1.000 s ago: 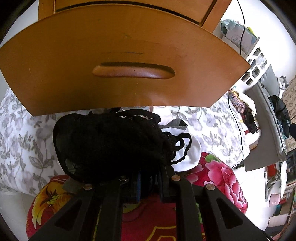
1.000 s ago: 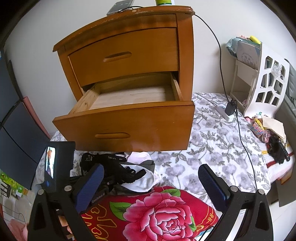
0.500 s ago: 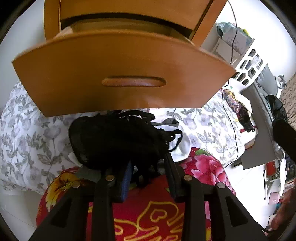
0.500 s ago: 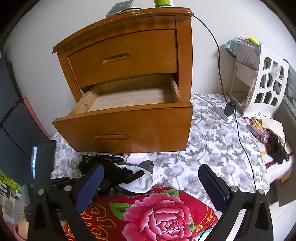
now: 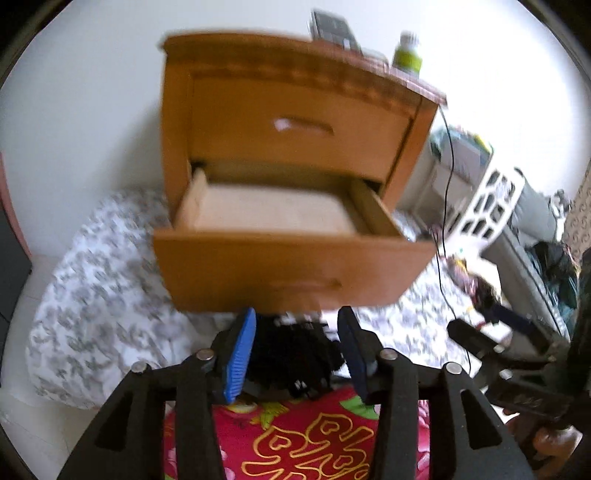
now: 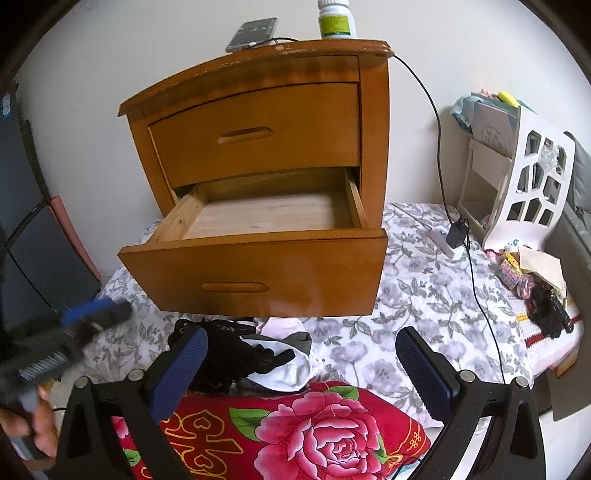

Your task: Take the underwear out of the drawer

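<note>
Now the left gripper point(image 5: 295, 347) is opening its jaws, its blue pads point(image 5: 238, 354) standing apart on either side of the black underwear point(image 5: 291, 358) without pressing on it, so the garment is lying released below them. That black underwear point(image 6: 225, 354) is resting out of the drawer, on a small heap of clothes with a white piece point(image 6: 288, 369) and a pale pink piece point(image 6: 282, 326), at the near edge of the grey flowered bedsheet point(image 6: 413, 310) and against the red blanket with the big pink rose point(image 6: 314, 432). Just behind the heap, the lower drawer point(image 6: 258, 273) of the wooden nightstand point(image 6: 258, 122) is standing pulled out, showing only its bare wooden bottom, while the upper drawer is sitting closed. On top of the nightstand a phone point(image 6: 256, 33) and a white bottle with a green label point(image 6: 336, 20) are standing, and a black cable point(image 6: 439, 147) is running down the right side to a charger plug point(image 6: 456, 236) on the sheet. The right gripper point(image 6: 301, 362) is hanging wide open over the clothes and blanket with nothing between its pads. Farther right, a white cut-out rack point(image 6: 532, 177) is standing on the bed. At the left edge of the right wrist view, the left gripper is showing as a blur with a hand point(image 6: 37, 424) under it.
</note>
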Action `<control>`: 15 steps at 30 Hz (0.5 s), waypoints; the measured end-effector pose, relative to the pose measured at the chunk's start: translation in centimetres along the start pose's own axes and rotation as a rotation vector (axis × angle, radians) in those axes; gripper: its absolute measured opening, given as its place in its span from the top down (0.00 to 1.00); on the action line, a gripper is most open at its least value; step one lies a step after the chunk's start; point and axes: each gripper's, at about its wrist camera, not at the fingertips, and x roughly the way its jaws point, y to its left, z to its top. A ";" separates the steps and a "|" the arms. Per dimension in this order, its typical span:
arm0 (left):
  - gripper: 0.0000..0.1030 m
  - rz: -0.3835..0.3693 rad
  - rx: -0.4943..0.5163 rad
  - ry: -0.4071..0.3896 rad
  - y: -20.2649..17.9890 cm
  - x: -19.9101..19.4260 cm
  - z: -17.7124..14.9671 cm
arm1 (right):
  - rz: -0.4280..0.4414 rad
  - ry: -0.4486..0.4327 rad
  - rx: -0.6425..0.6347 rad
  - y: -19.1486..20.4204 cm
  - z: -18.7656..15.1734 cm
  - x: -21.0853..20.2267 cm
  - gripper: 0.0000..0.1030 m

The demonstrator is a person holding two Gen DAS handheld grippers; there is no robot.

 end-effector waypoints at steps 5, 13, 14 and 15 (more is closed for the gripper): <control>0.45 0.050 -0.012 -0.064 0.9 -1.9 0.4 | 0.008 -0.006 -0.020 0.8 0.3 -0.4 0.00; 0.36 0.094 -0.038 -0.036 1.8 -1.7 0.2 | 0.015 -0.016 -0.044 1.9 0.7 -0.9 0.00; 0.35 0.098 -0.040 -0.030 1.9 -1.5 0.2 | 0.015 -0.016 -0.046 2.0 0.7 -0.9 0.00; 0.33 0.101 -0.041 -0.026 2.0 -1.4 0.0 | 0.015 -0.016 -0.047 2.0 0.8 -0.9 0.00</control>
